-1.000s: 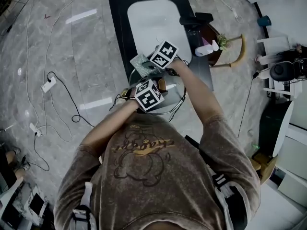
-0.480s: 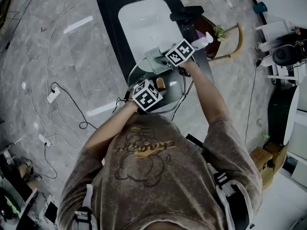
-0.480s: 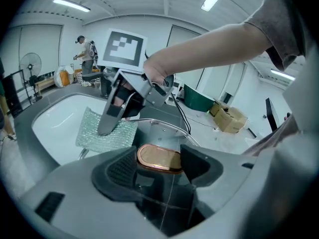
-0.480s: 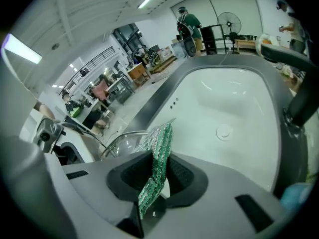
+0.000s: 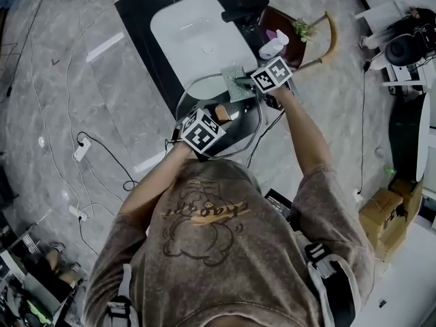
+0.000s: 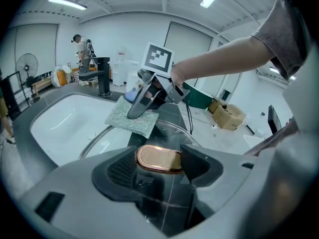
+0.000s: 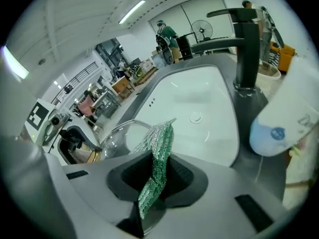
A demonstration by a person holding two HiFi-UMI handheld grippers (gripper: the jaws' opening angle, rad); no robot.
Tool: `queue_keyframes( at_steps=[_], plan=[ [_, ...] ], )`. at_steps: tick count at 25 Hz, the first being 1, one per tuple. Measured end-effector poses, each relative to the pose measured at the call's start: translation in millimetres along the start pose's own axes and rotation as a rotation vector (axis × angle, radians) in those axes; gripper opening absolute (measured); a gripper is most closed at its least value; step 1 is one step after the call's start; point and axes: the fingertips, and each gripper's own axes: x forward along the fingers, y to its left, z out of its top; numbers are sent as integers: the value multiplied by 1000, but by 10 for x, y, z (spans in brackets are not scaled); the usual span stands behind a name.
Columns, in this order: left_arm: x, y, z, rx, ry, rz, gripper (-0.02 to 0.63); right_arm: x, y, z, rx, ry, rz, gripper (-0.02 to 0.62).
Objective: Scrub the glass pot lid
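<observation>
The glass pot lid [image 5: 240, 133] with a metal rim is held over the near end of the white sink [image 5: 191, 33]. My left gripper [image 5: 216, 114] is shut on the lid's copper-coloured handle [image 6: 159, 159], which sits between the jaws in the left gripper view. My right gripper [image 5: 246, 84] is shut on a green and silver scrub pad [image 5: 234, 80]. The pad [image 6: 128, 119] lies flat on the lid's far rim. In the right gripper view the scrub pad [image 7: 158, 153] stands folded between the jaws, and the lid [image 7: 117, 136] lies below it.
A black faucet [image 7: 244, 49] stands at the sink's far end, with a white spray bottle [image 7: 284, 128] beside it. The dark counter [image 5: 146, 19] frames the sink. Cables [image 5: 82, 148] trail on the floor to the left. Cardboard boxes [image 5: 381, 216] sit at the right.
The right gripper has carried the scrub pad rightward along the lid's far rim. The left gripper keeps its hold on the handle. The head view has shifted.
</observation>
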Motion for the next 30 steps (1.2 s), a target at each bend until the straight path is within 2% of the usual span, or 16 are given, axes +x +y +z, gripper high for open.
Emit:
queue_keyframes(
  at_steps=[9,18,26,30],
  plan=[
    [4,21,6,8,7,-4,281,-322,-180,-475,97,-26,-58,86],
    [18,22,56,15,10,-21,281,-515,-81,-892,94,-27,-93,86],
    [47,24,47,7,5,-22,281,-615,205,-1180,49,-28,-134,86],
    [19,29,63,11,13,-17,281,-614,354,-1313,59,-45,-149,86]
  ],
)
